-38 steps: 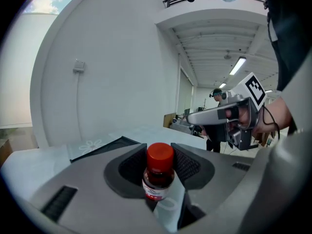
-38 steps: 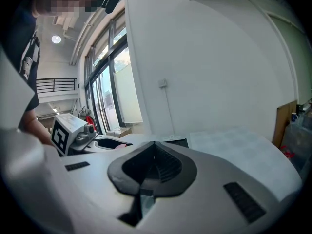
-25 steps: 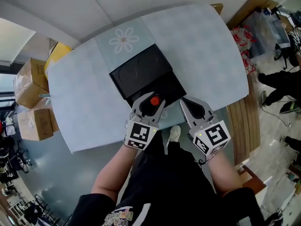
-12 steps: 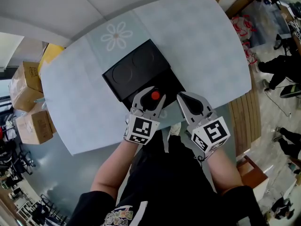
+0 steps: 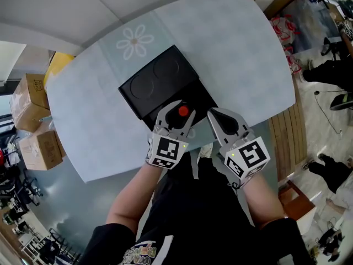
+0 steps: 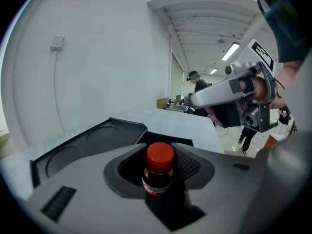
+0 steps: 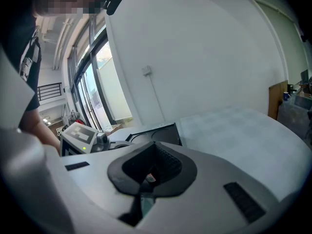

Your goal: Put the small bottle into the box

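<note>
I'm looking down on a pale table (image 5: 242,48) with rounded corners. Its top has a faint checked pattern, and a white daisy print (image 5: 131,42) sits toward the far left. Lying directly on it is a black box (image 5: 194,97), set at an angle close to the near edge. Its lid (image 5: 156,77) is folded open and rests flat on the tabletop on the far side, with two shallow round hollows side by side in it.

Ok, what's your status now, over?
Left gripper shut on small red-capped dark bottle, at the open black box. Right gripper shut, empty. Nothing in the way.
</note>
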